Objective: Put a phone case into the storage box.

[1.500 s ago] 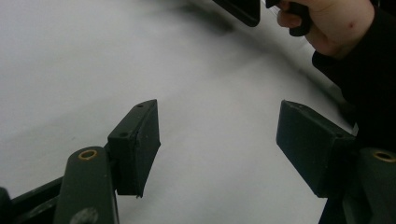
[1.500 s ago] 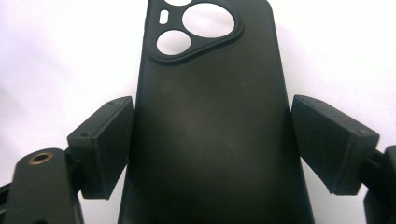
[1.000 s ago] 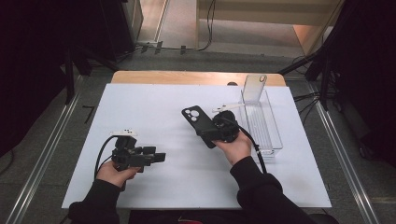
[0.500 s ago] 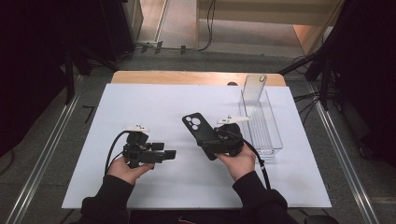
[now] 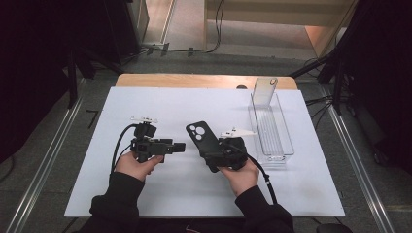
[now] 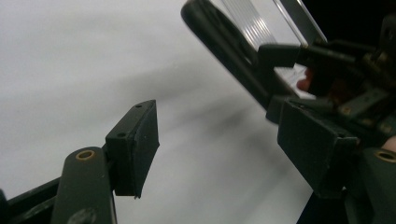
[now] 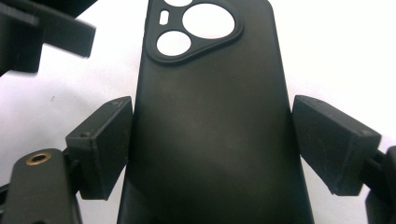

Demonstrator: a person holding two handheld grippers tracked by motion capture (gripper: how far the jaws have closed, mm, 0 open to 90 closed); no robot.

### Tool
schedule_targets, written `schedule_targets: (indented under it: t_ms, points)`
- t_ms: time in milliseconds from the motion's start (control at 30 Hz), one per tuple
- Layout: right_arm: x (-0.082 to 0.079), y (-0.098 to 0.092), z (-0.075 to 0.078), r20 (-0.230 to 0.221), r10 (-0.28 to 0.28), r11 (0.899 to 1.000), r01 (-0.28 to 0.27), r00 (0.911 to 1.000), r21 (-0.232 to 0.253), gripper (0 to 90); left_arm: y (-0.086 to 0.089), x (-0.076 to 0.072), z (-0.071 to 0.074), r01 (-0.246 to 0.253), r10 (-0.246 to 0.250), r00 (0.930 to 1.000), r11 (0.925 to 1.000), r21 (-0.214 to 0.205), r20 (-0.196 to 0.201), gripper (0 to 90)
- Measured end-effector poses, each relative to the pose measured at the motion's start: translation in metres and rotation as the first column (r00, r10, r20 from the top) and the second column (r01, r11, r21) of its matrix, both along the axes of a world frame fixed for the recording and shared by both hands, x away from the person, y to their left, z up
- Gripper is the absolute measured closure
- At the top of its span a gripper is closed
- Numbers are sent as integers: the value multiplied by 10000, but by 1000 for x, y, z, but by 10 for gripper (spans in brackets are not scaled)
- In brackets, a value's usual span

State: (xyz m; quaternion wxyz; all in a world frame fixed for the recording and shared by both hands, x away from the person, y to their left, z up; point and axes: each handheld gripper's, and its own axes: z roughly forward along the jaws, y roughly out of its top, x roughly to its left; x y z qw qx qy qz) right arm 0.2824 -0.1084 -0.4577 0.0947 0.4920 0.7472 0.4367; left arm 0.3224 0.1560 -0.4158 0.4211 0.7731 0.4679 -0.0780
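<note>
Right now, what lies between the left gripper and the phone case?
Nothing: the high view shows bare white table between left gripper and black phone case.

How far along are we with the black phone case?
Done: the right tongs hold the black phone case across its width, lifted off the white mat. In hand: the left tongs are open, pointed at the case, not touching. Left: taking it over or placing it; the clear tray looks empty.

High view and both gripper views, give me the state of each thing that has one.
Phone case: black, empty, held off the table.
Right gripper: shut on the phone case.
Left gripper: open, holding nothing.
Clear tray: empty, resting on the table.
</note>
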Motion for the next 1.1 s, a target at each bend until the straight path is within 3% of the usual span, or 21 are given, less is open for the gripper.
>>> schedule_targets:
  t_ms: [133,333,667,967,1100]
  points:
    - [0,3,-4,15,-88,9997,87,10000,227,143,-5,6,2,-121,121,9999,9999,17,95,294]
    - [0,4,-5,2,-199,9970,198,9998,746,141,-13,13,7,-304,288,9987,9988,382,414,293]
    - [-4,8,-6,-31,-273,9875,274,9996,1554,140,-23,25,5,-576,552,9973,9971,506,474,293]
    - [-6,15,-8,-14,-287,9843,285,9996,1744,138,-30,32,-1,-801,793,9965,9963,299,270,320]
    - [-6,17,-9,50,-296,9818,282,9995,1880,138,-30,34,-1,-936,938,9953,9956,-108,236,371]
